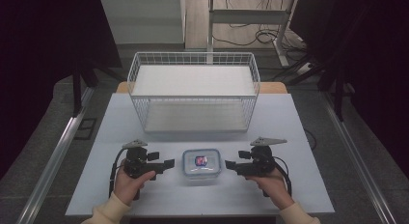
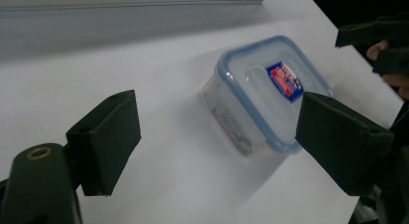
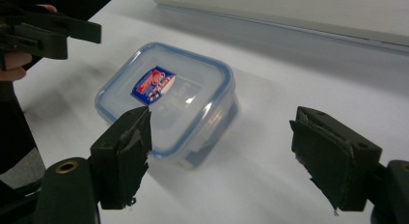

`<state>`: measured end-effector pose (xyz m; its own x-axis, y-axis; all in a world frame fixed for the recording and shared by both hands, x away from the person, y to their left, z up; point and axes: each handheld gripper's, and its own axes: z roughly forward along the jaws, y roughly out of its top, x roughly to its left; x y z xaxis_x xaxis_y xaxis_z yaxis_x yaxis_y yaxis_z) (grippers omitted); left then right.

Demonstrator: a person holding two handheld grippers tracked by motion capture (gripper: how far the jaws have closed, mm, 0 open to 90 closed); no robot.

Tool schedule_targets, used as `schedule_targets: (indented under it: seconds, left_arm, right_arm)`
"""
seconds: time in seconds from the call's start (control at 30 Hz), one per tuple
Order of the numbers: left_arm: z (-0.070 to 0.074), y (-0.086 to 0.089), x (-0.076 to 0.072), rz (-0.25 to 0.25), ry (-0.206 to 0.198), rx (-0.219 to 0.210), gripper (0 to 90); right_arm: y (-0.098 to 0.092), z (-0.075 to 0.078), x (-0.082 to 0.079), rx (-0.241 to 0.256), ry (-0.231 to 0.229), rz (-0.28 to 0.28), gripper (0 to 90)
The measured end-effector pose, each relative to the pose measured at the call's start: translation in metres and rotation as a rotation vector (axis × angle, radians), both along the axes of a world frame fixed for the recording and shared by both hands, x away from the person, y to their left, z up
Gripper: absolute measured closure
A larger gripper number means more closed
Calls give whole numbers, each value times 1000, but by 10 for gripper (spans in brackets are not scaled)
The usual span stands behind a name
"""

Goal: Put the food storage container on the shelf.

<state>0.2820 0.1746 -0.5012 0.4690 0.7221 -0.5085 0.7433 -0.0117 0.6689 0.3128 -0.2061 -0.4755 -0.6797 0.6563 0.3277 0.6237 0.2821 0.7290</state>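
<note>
A clear plastic food container (image 1: 201, 164) with a blue-rimmed lid and a red and blue label sits on the table near its front edge. My left gripper (image 1: 166, 164) is just left of it, jaws wide open and pointing at it. My right gripper (image 1: 231, 165) mirrors it on the other side, also open. In the left gripper view the container (image 2: 266, 91) lies ahead and to the right, and the left gripper (image 2: 219, 144) holds nothing. In the right gripper view the container (image 3: 169, 101) sits ahead and left of the right gripper (image 3: 219, 154).
A white wire basket (image 1: 193, 91) with a flat white bottom stands at the back middle of the pale table (image 1: 144, 195). Dark floor, metal rails and cables surround the table.
</note>
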Motion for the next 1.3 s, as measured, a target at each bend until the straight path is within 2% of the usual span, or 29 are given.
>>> schedule_targets:
  seconds: [0.13, 0.27, 0.43, 0.63, 0.73, 0.83, 0.9, 0.97, 1.13, 1.3]
  left_arm:
    - [-4, -9, 13, -10, 50, -54, 160]
    - [-12, -16, 22, -20, 109, -102, 167]
    - [-18, -24, 24, -43, 133, -92, 176]
    - [-22, -30, 24, -65, 158, -104, 185]
    - [-24, -32, 25, -72, 180, -124, 190]
    - [-26, -34, 25, -77, 189, -124, 199]
    - [-28, -34, 26, -96, 215, -157, 202]
    - [-30, -35, 27, -101, 229, -164, 203]
    - [-33, -39, 27, -118, 239, -153, 215]
    - [-36, -40, 28, -142, 269, -176, 247]
  right_arm:
    - [12, 0, 10, 20, 27, 9, 220]
    - [26, -1, 16, 14, 43, 22, 218]
    - [34, -10, 17, 8, 84, 24, 214]
    - [35, -18, 17, 13, 128, 22, 213]
    - [39, -23, 18, 16, 154, 35, 208]
    - [43, -27, 20, 27, 183, 42, 202]
    - [45, -30, 20, 25, 194, 46, 198]
    - [46, -32, 21, 28, 211, 48, 196]
    - [48, -34, 22, 43, 234, 53, 194]
    - [49, -36, 22, 50, 251, 51, 204]
